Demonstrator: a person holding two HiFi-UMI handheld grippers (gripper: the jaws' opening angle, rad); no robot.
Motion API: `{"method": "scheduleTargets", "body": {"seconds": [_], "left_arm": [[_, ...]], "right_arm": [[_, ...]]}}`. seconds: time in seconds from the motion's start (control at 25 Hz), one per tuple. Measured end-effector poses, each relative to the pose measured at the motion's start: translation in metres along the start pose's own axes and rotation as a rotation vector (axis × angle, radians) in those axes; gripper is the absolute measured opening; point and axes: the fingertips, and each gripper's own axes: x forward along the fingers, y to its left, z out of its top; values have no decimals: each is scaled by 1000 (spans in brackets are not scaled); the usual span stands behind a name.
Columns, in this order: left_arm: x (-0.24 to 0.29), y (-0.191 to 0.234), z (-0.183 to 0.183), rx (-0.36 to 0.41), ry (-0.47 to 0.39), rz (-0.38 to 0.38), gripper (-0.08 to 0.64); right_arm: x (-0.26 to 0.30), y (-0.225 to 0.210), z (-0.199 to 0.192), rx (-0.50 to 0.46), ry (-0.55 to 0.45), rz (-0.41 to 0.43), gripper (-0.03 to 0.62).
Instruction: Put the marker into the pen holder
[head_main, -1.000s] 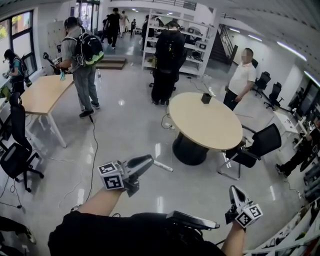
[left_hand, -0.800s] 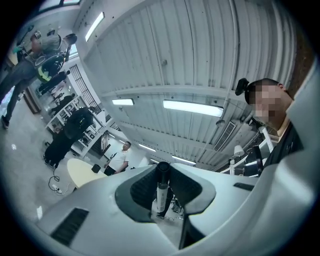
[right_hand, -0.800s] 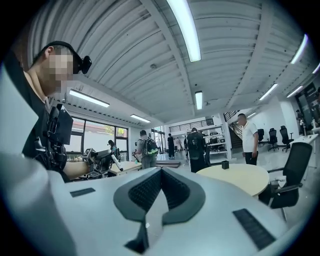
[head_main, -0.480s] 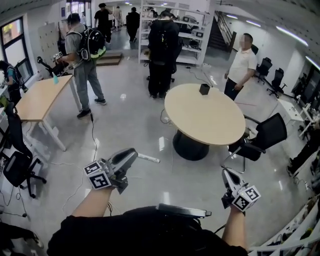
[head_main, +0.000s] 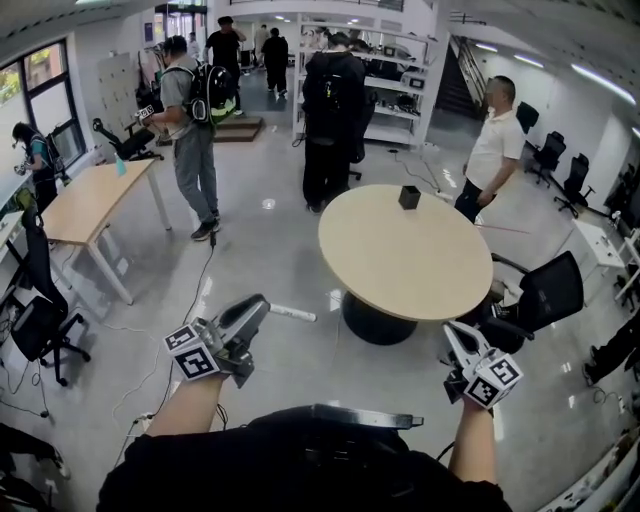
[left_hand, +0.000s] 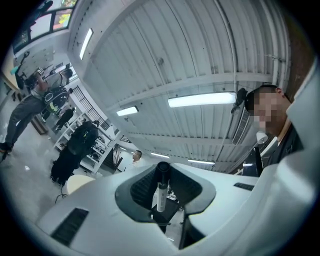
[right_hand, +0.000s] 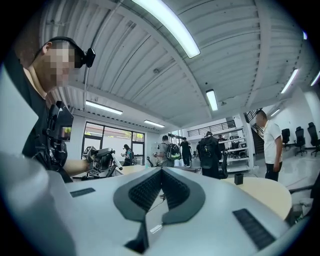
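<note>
1. Grey glossy floor (head_main: 270, 250) spreads all round the round worktop, and several people stand on it beyond the worktop's far edge.
2. Pale wooden round worktop (head_main: 405, 255) rests on a dark pedestal, ahead of the person and a little to the right.
3. Black office chair (head_main: 545, 295) sits just beside the worktop's near right edge.
4. Left gripper (head_main: 262, 302) hangs over the floor off the worktop's near left edge, apart from it. Its fingers (left_hand: 140, 187) stand narrow and clamp the marker between them.
5. Right gripper (head_main: 452, 335) hovers just off the worktop's near right edge. Its fingers (right_hand: 145, 192) are pressed together at the tips with nothing between them.
6. Black pen holder (head_main: 410, 197) stands upright on the worktop near its far edge, well apart from both grippers.
7. White marker (head_main: 292, 313), dark at one end, sticks out of the left fingers toward the worktop. It is over the floor, not over the worktop, and far from the pen holder.
</note>
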Motion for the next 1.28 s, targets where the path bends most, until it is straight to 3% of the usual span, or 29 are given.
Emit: {"method": "scheduleTargets", "body": {"seconds": [0.24,0.48,0.68,0.96,1.28], "left_arm": [[55,14,-25,-8,43,-8,74],[105,54,-40,-58,66,-71,72],[144,121,-33,-112,60,-145,74],[186,214,10,-125,68,-237,72],[223,308,12,-164,94,-264,72]], "right_arm": [[-13,-55,-16,33,8,-28,3],[-13,-100,-23,56,19,-124,3],[20,-127,-11,16,27,-213,3],[100,-148,9,-2,18,-291,3],[168,-187,-2,23,34,-340,3]]}}
